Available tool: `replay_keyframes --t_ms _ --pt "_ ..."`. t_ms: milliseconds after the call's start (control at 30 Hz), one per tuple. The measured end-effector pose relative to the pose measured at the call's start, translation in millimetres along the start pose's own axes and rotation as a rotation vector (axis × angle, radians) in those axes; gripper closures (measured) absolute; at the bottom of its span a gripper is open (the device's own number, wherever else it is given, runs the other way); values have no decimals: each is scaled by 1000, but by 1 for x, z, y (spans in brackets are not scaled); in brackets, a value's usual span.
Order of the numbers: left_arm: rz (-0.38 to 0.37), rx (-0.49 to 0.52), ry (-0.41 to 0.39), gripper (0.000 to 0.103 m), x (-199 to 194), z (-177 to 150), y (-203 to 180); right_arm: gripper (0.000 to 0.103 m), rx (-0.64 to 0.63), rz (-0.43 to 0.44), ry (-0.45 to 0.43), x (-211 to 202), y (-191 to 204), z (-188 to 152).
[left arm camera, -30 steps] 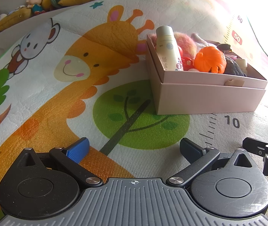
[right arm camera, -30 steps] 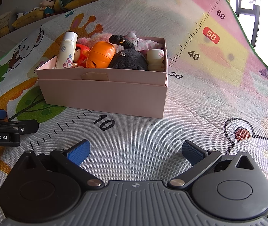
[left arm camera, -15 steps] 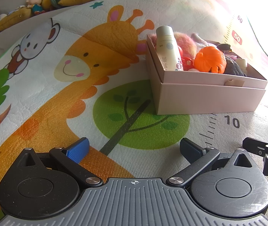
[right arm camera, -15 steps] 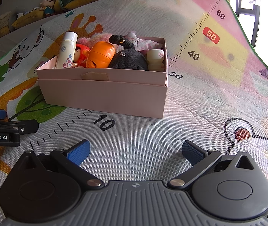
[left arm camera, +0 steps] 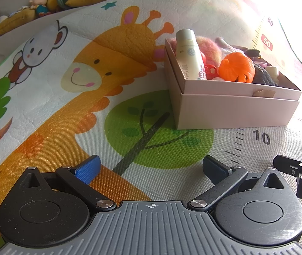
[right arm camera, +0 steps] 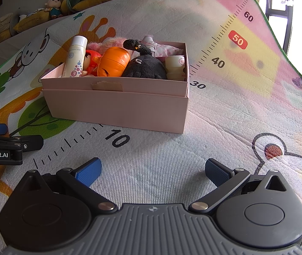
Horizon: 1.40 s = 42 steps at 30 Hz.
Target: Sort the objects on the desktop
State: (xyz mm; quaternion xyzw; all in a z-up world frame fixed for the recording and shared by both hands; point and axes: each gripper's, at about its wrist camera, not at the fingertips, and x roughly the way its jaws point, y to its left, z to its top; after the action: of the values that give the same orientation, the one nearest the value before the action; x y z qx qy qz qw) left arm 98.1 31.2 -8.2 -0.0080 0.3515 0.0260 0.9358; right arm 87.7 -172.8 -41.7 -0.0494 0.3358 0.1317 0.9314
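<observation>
A bright play mat (right arm camera: 225, 110) covers the floor. The pink box (right arm camera: 116, 106) of toys sits at 11 o'clock from the right fingers (right arm camera: 153, 171), nearer them. Both pairs, left fingers (left arm camera: 151, 167) too, are wide apart, holding nothing.

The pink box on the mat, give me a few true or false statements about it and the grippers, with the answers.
1. The pink box holds an orange pumpkin toy. True.
2. The white bottle lies flat on the mat outside the box. False: it stands inside the box, at its left end.
3. The left gripper is open and holds nothing. True.
4. The right gripper is shut on the black plush toy. False: it is open and empty; the toy sits in the box.
</observation>
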Motion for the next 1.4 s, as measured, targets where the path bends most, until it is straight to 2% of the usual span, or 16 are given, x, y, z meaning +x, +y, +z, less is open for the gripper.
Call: replay_keyframes --t_ms 1400 --pt "-18 16 12 0 1 1 3 0 -1 0 -1 0 0 0"
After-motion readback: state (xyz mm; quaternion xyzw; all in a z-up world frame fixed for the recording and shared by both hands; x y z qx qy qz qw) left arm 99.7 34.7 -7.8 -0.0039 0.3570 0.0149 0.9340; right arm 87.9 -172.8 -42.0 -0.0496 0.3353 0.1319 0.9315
